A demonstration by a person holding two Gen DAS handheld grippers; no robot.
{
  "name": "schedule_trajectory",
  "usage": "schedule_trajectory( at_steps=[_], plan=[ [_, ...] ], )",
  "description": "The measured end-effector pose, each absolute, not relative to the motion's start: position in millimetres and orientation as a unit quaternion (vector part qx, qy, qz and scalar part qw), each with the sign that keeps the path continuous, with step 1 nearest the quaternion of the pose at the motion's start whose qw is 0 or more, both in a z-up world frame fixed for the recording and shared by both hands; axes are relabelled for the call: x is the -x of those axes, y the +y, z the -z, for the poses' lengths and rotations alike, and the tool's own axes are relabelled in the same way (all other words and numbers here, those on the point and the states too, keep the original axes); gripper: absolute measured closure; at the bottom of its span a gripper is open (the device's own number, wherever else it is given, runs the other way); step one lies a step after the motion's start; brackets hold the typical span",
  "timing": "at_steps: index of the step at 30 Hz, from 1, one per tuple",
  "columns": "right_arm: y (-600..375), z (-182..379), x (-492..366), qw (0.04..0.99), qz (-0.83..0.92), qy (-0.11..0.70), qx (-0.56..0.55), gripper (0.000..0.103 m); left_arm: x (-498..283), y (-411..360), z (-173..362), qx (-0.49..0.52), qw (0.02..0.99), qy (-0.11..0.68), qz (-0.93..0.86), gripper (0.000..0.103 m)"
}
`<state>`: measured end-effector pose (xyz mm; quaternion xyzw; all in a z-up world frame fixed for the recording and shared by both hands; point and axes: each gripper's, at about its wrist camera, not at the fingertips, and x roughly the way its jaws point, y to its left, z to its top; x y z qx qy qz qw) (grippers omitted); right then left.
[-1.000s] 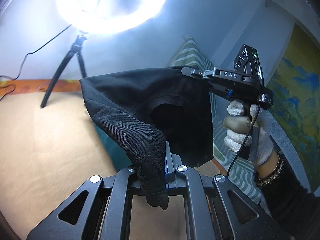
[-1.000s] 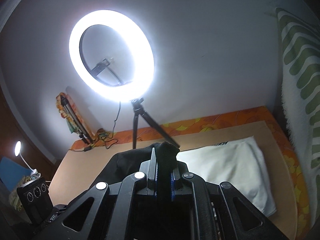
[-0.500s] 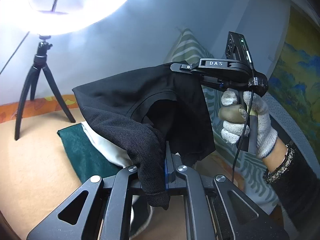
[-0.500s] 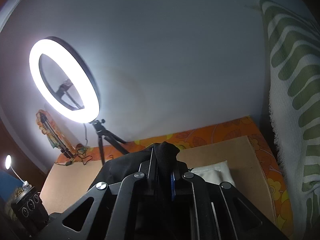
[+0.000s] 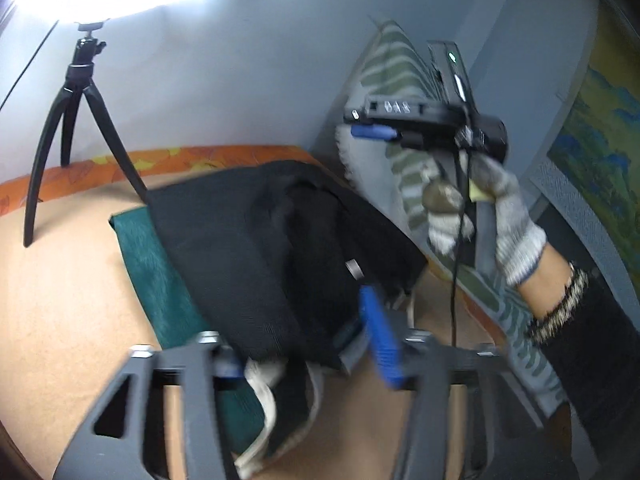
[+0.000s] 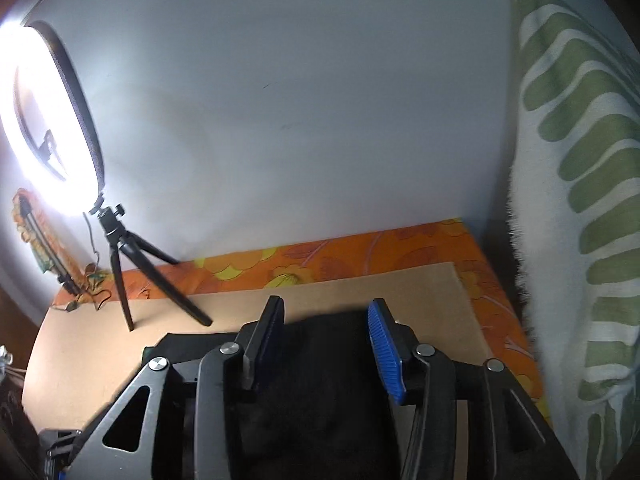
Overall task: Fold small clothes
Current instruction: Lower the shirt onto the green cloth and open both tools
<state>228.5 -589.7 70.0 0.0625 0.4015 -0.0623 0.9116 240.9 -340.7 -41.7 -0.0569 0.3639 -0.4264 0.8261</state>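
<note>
A black garment [image 5: 272, 256] lies folded on a stack of a dark green cloth [image 5: 160, 280] and a white cloth [image 5: 260, 376] on the tan board. My left gripper [image 5: 304, 356] is open just in front of it, its blue pad [image 5: 380, 344] free of the cloth. My right gripper [image 5: 368, 130] is open, held up in a gloved hand above the garment's right side. In the right wrist view the right gripper [image 6: 326, 312] is open with the black garment [image 6: 320, 380] below its fingers.
A ring light on a black tripod [image 5: 76, 120] stands at the back left of the tan board [image 5: 60, 320]; it also shows in the right wrist view [image 6: 120, 256]. A green-striped white towel [image 6: 580, 240] hangs at the right. An orange patterned cover [image 6: 360, 252] edges the back.
Both grippers have let go of the black garment and opened. The garment, held up in the air before, has dropped onto the green and white stack.
</note>
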Motion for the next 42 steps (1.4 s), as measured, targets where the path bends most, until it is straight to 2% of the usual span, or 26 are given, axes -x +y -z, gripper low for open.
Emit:
schedule_trajectory(
  at_steps=[2,3,14,17,26,28,29,31,32,33,35,38,40,42],
  plan=[
    [-592.0,-76.5,-222.9,0.914,0.069,0.393,-0.065,0.038,-229.3,-339.2,38.7,0.044,0.83,0.369,0.415,0.025],
    [-592.0,-78.9,-220.5,0.915,0.071,0.391,-0.065,0.036,-228.5,-337.7,39.1,0.044,0.829,0.372,0.415,0.025],
    [-580.4,-86.5,-173.6,0.917,0.062,0.387,-0.081,0.036,-233.0,-327.6,47.1,0.15,0.786,0.38,0.464,0.025],
    [-581.3,-78.2,-155.7,0.907,0.088,0.404,-0.078,0.036,-225.3,-338.6,45.2,0.14,0.784,0.374,0.475,0.025],
    [-635.6,-12.0,-98.2,0.832,0.146,0.47,-0.255,0.037,-212.7,-348.7,45.3,0.093,0.792,0.374,0.474,0.025],
    [-640.6,-3.5,-93.9,0.824,0.126,0.47,-0.29,0.052,-211.8,-347.4,46.2,0.087,0.793,0.374,0.473,0.025],
    [-641.7,-1.2,-93.1,0.821,0.109,0.47,-0.306,0.064,-211.0,-347.8,46.9,0.08,0.795,0.374,0.471,0.025],
    [-640.2,-3.6,-93.5,0.824,0.098,0.468,-0.305,0.077,-209.6,-345.9,48.4,0.071,0.797,0.375,0.468,0.025],
    [-638.7,-7.0,-95.1,0.827,0.092,0.468,-0.298,0.094,-209.4,-345.3,49.0,0.069,0.796,0.378,0.467,0.025],
    [-637.6,-13.0,-97.1,0.831,0.095,0.469,-0.283,0.1,-209.0,-344.8,49.8,0.067,0.797,0.379,0.466,0.025],
    [-637.3,-28.4,-99.6,0.843,0.122,0.465,-0.242,0.101,-207.0,-343.4,49.5,0.059,0.799,0.378,0.464,0.025],
    [-639.3,-39.7,-98.3,0.847,0.134,0.466,-0.218,0.1,-202.8,-339.4,47.0,0.047,0.801,0.375,0.463,0.025],
    [-632.3,-43.6,-95.4,0.849,0.132,0.47,-0.202,0.092,-198.5,-335.9,44.0,0.034,0.806,0.372,0.46,0.025],
    [-622.6,-48.5,-90.2,0.855,0.13,0.466,-0.186,0.063,-194.1,-330.4,40.7,0.025,0.81,0.367,0.457,0.025]
  ],
)
